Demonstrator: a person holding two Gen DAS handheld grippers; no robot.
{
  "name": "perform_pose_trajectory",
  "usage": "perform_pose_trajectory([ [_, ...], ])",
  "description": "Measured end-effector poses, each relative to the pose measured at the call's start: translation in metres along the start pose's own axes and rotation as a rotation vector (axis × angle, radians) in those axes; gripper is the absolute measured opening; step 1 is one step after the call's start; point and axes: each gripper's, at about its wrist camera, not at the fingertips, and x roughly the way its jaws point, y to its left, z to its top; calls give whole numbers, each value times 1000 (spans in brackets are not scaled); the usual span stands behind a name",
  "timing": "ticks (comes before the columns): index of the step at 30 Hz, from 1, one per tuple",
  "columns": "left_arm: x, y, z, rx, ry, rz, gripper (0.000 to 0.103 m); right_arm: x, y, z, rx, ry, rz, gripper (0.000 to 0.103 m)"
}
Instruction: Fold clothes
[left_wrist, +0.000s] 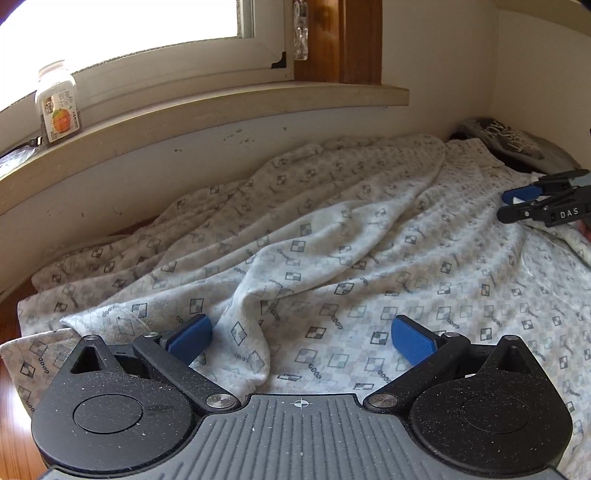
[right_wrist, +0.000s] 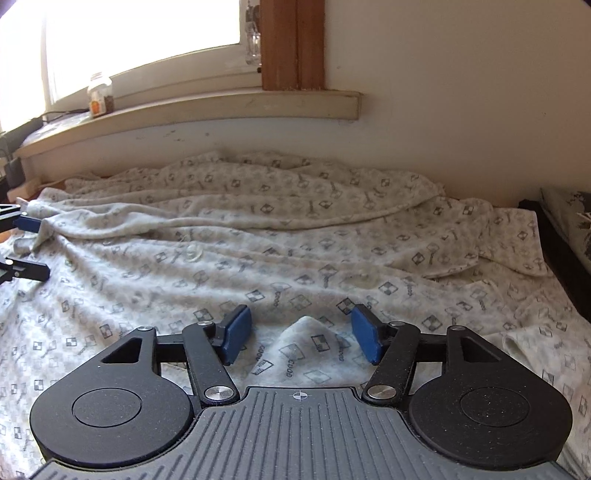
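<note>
A pale patterned garment (left_wrist: 332, 266) lies spread and rumpled over the surface below the window; the right wrist view shows the same garment (right_wrist: 258, 236). My left gripper (left_wrist: 301, 334) hovers over its near left part, jaws wide apart, blue pads (left_wrist: 192, 338) touching nothing. A raised crease runs between them. My right gripper (right_wrist: 300, 338) stands open low over the cloth. A small peak of fabric (right_wrist: 306, 332) rises between its pads (right_wrist: 364, 339), which do not press on it. The right gripper (left_wrist: 517, 206) also shows at the right edge of the left wrist view, and the left gripper (right_wrist: 31, 245) at the left edge of the right wrist view.
A window sill (left_wrist: 221, 110) runs along the wall behind, with a clear jar (left_wrist: 57, 103) standing on it. A dark printed item (left_wrist: 517, 144) lies in the far right corner. Wooden floor (left_wrist: 9, 387) shows at the near left.
</note>
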Motion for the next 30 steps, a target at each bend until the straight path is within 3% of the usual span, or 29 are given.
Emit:
perform_pose_trajectory([
  [15,44,34,36,-15,5,15,103,49,-3,35,9,-5,-10,64],
  [24,40,33,35,-9,4,23,103,48,-5,35,6,-5,-17,64],
  [30,10,29,22,-20,-12,86,103,50,-6,36,12,-3,-33,69],
])
